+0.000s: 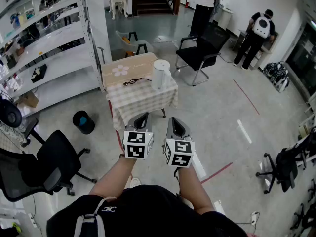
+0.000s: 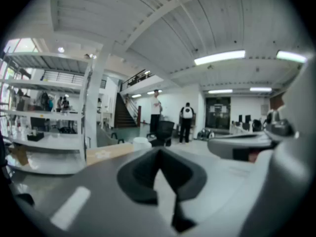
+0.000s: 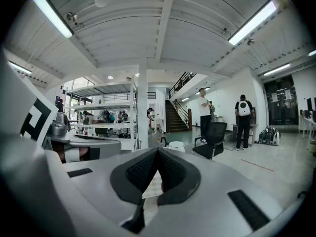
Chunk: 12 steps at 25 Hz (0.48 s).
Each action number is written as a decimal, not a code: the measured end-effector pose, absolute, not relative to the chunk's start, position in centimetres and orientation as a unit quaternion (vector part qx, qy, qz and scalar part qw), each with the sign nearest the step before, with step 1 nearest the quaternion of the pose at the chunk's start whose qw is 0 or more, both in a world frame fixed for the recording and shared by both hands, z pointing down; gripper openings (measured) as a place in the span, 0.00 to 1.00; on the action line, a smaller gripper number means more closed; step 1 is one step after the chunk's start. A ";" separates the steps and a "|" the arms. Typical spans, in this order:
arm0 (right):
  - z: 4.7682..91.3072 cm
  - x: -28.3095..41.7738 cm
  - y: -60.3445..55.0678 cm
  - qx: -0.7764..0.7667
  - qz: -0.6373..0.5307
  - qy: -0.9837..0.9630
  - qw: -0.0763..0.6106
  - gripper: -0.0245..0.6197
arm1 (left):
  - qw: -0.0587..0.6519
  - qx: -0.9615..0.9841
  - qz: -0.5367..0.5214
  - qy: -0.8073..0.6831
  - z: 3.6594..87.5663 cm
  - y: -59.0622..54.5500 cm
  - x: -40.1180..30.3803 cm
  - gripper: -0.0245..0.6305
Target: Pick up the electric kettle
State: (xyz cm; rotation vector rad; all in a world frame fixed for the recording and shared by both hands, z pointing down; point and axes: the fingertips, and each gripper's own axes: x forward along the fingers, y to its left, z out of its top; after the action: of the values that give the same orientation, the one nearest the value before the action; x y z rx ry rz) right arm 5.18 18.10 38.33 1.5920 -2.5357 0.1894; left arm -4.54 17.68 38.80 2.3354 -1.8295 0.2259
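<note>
This looks like the approach: the left gripper (image 1: pixel 143 117) and right gripper (image 1: pixel 177 122), both clenched and empty, are well apart from the kettle (image 1: pixel 160 74) on the table (image 1: pixel 133 100). The next move likely calls for nearing it and spreading the jaws.

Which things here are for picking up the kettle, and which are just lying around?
For the job: kettle, the table under it, left gripper, right gripper.
Just lying about: bin, black chair, shelves.
</note>
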 end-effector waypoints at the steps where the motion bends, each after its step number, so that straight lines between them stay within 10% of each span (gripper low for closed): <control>1: 38.4 5.2 17.9 0.529 0.065 -0.843 0.069 0.02 | 0.084 0.783 0.075 -0.612 38.8 17.5 -4.5 0.03; 12: 37.6 4.7 17.8 0.534 0.063 -0.841 0.057 0.02 | 0.096 0.791 0.084 -0.599 39.5 17.6 -4.1 0.03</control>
State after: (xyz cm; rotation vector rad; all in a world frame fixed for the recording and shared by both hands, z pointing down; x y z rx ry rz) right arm 4.73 17.80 37.62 1.6192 -2.5499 0.1917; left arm -4.13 17.55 39.47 2.3425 -1.7731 0.2494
